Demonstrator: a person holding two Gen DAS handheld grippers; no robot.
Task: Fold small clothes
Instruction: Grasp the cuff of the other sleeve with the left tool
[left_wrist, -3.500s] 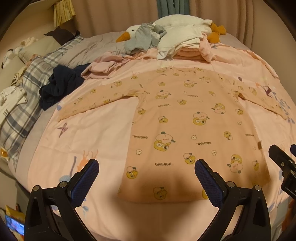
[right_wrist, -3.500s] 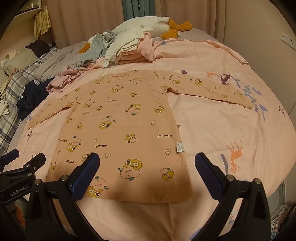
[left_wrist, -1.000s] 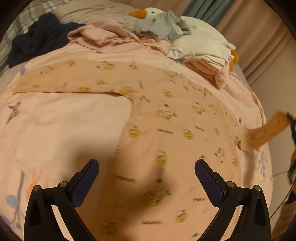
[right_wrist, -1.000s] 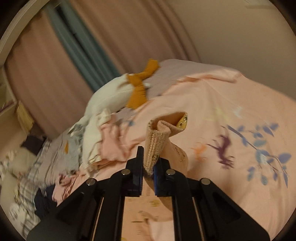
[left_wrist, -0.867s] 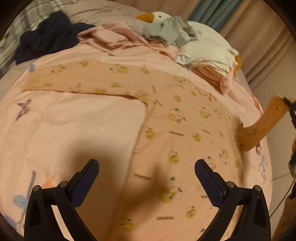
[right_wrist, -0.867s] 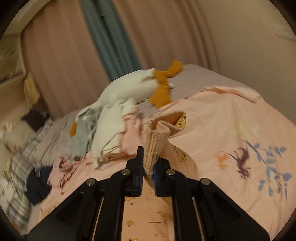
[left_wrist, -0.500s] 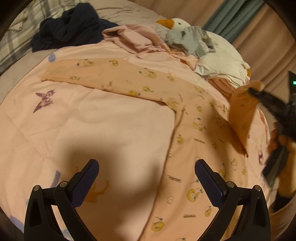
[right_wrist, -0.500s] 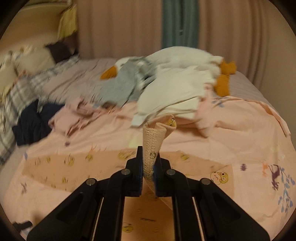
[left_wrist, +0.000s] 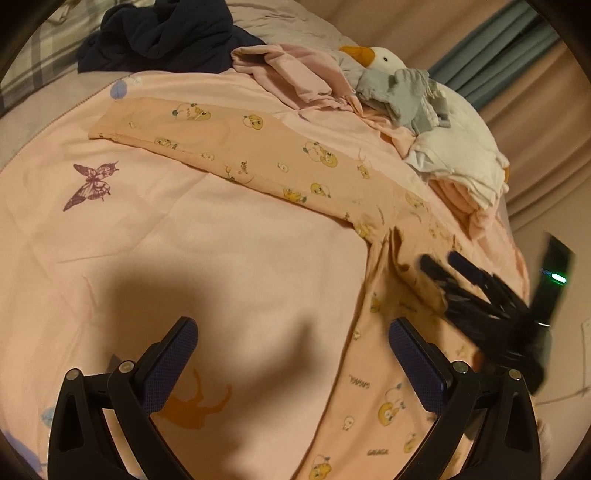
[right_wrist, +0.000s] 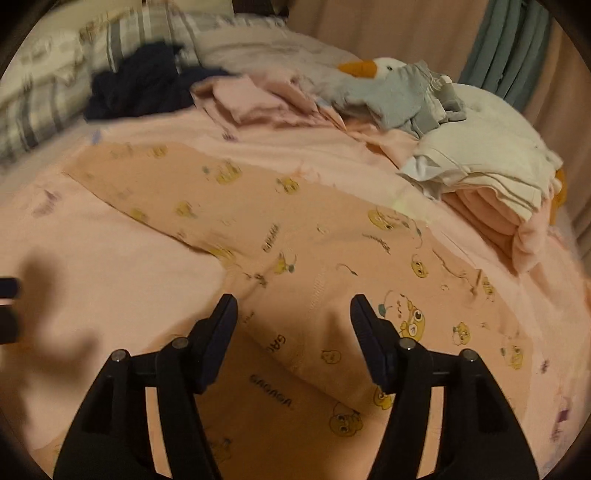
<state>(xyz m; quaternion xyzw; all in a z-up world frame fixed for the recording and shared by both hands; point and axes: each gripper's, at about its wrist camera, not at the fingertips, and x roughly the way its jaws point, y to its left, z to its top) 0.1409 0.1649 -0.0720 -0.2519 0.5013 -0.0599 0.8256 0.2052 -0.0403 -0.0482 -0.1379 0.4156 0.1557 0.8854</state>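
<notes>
My right tongs (right_wrist: 293, 325) tilt down, jaws just spread, over the peach duck-print long-sleeved shirt (right_wrist: 332, 266) with its folded-in sleeve, seemingly released. Left view shows my spread left tongs (left_wrist: 293, 354) beside its edge.

A bed (left_wrist: 184, 229) with a pink printed cover carries the peach long-sleeved top (left_wrist: 258, 147) spread flat mid-bed; along the far edge lie dark clothes (left_wrist: 159, 33), pink garments (left_wrist: 295, 74) and a plush goose (left_wrist: 384, 59).
</notes>
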